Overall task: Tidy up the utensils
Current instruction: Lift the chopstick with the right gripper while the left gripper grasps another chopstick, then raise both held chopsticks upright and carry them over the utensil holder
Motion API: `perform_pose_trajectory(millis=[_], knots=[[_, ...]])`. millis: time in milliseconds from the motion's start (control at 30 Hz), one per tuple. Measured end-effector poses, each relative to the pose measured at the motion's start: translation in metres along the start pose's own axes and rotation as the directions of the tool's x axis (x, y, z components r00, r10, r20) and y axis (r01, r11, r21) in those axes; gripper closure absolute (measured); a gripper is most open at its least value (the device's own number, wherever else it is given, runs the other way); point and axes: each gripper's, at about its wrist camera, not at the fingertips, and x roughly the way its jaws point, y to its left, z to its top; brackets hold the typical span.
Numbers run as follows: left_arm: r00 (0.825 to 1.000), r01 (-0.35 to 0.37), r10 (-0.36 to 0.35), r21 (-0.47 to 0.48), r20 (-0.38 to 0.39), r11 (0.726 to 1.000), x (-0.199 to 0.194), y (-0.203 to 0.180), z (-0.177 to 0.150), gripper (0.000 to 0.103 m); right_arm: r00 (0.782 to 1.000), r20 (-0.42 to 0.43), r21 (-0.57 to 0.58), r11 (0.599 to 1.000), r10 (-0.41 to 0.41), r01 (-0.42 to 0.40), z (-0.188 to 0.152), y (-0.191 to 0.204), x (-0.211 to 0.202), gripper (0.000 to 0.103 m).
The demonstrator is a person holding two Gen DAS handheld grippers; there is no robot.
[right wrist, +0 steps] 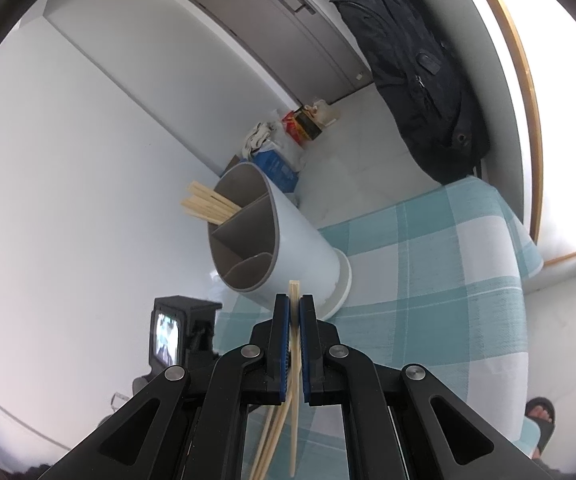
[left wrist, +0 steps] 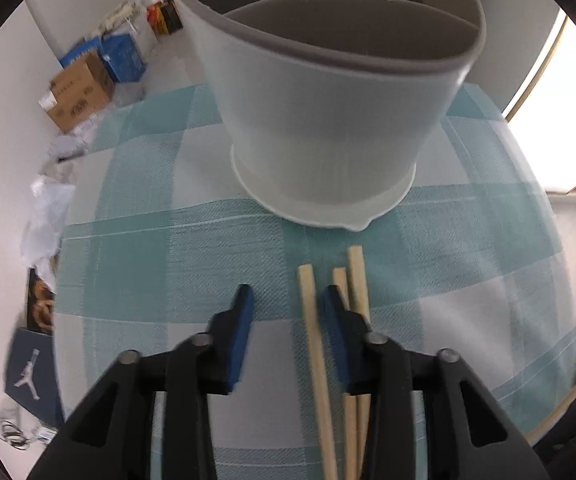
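Observation:
A white utensil holder (left wrist: 328, 112) with a grey divided inside stands on the checked teal cloth, just ahead of my left gripper (left wrist: 288, 304). That gripper is open and low over the cloth, with three wooden chopsticks (left wrist: 312, 340) lying between and beside its blue pads. In the right wrist view my right gripper (right wrist: 294, 308) is shut on a bundle of chopsticks (right wrist: 294, 356), held above the cloth short of the holder (right wrist: 296, 240). Several chopsticks (right wrist: 207, 204) stand in the holder's far compartment.
The round table's cloth (left wrist: 135, 208) drops off at its edges. Cardboard and blue boxes (left wrist: 87, 80) lie on the floor by the wall. A black backpack (right wrist: 420, 68) hangs beyond the table. The other gripper's black camera body (right wrist: 179, 332) is at the left.

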Motion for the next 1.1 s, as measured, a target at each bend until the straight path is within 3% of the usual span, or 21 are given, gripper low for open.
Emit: perform_pose_trajectory(millis=[33, 67, 233, 400, 567, 733, 867, 1100], knots=[[1.000, 0.023, -0.022, 0.005, -0.009, 1.000, 0.001, -0.001, 0.002, 0.097, 1.000, 0.000, 0.001, 1.000, 0.000, 0.000, 0.001, 0.000, 0.000, 0.099], [1.000, 0.011, -0.011, 0.022, -0.012, 1.000, 0.002, -0.002, 0.003, 0.099, 1.000, 0.002, 0.000, 1.000, -0.002, 0.002, 0.001, 0.000, 0.000, 0.099], [1.000, 0.023, -0.023, 0.008, -0.006, 1.000, 0.003, 0.001, 0.007, 0.100, 1.000, 0.005, -0.002, 1.000, -0.003, 0.003, 0.002, 0.001, 0.000, 0.099], [0.992, 0.072, -0.065, -0.061, 0.110, 0.996, -0.023, 0.018, 0.002, 0.100, 1.000, 0.024, -0.031, 1.000, -0.006, 0.007, 0.001, 0.008, -0.004, 0.099], [0.963, 0.111, -0.089, -0.076, 0.255, 0.991, -0.064, 0.028, -0.011, 0.100, 0.999, 0.049, -0.058, 0.998, -0.008, 0.011, -0.001, 0.017, -0.005, 0.099], [0.919, 0.137, -0.092, -0.093, 0.383, 0.986, -0.094, 0.016, -0.020, 0.100, 0.996, 0.083, -0.130, 0.991, -0.023, 0.034, -0.007, 0.036, -0.006, 0.099], [0.894, 0.193, -0.131, -0.105, 0.429, 0.976, -0.106, 0.015, -0.020, 0.101, 0.995, 0.096, -0.179, 0.983, -0.029, 0.046, -0.011, 0.053, -0.007, 0.099], [0.865, 0.191, -0.133, -0.073, 0.483, 0.979, -0.127, 0.017, -0.025, 0.101, 0.993, 0.115, -0.260, 0.965, -0.009, 0.039, -0.009, 0.082, -0.008, 0.099]])
